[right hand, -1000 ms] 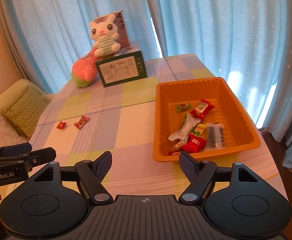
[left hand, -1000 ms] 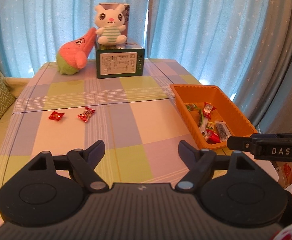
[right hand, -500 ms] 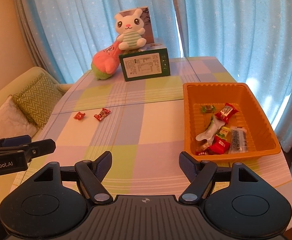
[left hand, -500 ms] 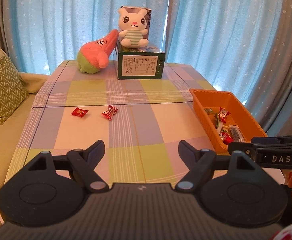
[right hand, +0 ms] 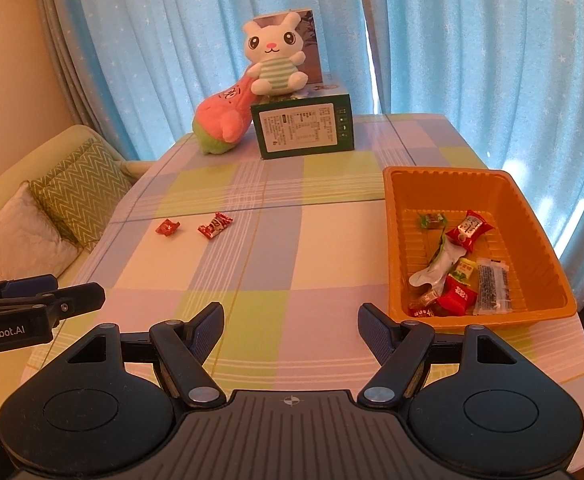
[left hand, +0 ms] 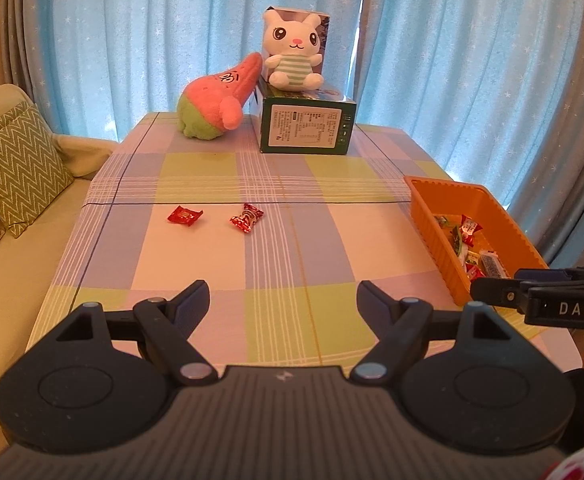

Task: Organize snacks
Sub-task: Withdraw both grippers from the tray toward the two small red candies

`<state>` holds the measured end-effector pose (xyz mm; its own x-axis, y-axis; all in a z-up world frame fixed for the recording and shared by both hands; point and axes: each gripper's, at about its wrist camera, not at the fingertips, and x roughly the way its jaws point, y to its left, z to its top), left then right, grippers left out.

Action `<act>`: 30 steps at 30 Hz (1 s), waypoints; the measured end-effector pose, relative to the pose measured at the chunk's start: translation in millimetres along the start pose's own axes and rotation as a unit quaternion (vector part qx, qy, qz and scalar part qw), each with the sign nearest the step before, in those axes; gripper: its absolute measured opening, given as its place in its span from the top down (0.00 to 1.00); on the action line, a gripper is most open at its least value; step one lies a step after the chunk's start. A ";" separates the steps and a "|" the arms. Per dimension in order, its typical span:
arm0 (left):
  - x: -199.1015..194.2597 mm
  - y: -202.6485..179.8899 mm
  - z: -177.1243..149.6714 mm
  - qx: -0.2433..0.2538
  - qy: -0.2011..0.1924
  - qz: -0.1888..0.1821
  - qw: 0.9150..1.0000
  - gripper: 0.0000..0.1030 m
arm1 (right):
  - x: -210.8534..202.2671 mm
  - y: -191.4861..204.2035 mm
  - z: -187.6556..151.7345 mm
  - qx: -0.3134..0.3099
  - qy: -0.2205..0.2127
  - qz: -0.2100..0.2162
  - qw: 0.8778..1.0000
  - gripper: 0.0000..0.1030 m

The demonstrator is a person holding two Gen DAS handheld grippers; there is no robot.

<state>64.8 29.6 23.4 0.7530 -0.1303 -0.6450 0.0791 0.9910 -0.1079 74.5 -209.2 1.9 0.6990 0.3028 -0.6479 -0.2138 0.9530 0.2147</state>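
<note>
While several snacks already lie in the orange basket (right hand: 539, 236) at right, two red candies (left hand: 185, 215) (left hand: 247, 217) remain mid-desk, both grippers (left hand: 283, 296) (right hand: 290, 320) open and empty.

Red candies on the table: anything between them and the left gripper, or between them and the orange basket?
Nothing visible. The two red candies lie on bare tablecloth ahead of the open, empty left gripper. The stretch of cloth from them to the orange basket is also bare; the plush toys and green box sit farther back.

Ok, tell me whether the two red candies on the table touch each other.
Apart. The left wrist view shows bare tablecloth between the left candy and the right candy.
</note>
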 end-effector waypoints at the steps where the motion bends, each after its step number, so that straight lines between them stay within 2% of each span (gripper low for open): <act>1: 0.6 1.5 -0.1 -0.001 0.001 0.001 1.000 0.23 | 1.8 1.3 0.7 -0.001 0.001 0.001 1.000 0.28; 14: 24.9 32.9 2.8 -0.022 0.009 0.025 0.999 0.19 | 38.7 19.8 8.7 -0.016 0.013 0.013 1.000 0.28; 27: 82.4 75.9 15.3 -0.048 0.015 0.060 0.997 0.04 | 107.8 34.7 30.5 -0.022 0.028 0.028 0.999 0.28; 30: 98.3 86.2 17.3 -0.055 0.018 0.067 0.996 0.04 | 127.6 38.6 36.7 -0.023 0.032 0.032 0.999 0.28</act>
<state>156.9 102.7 -36.2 0.7280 -0.0006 -0.6856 -0.0939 0.9905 -0.1005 180.5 -134.2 -45.7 0.6383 0.3617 -0.6796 -0.2891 0.9308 0.2238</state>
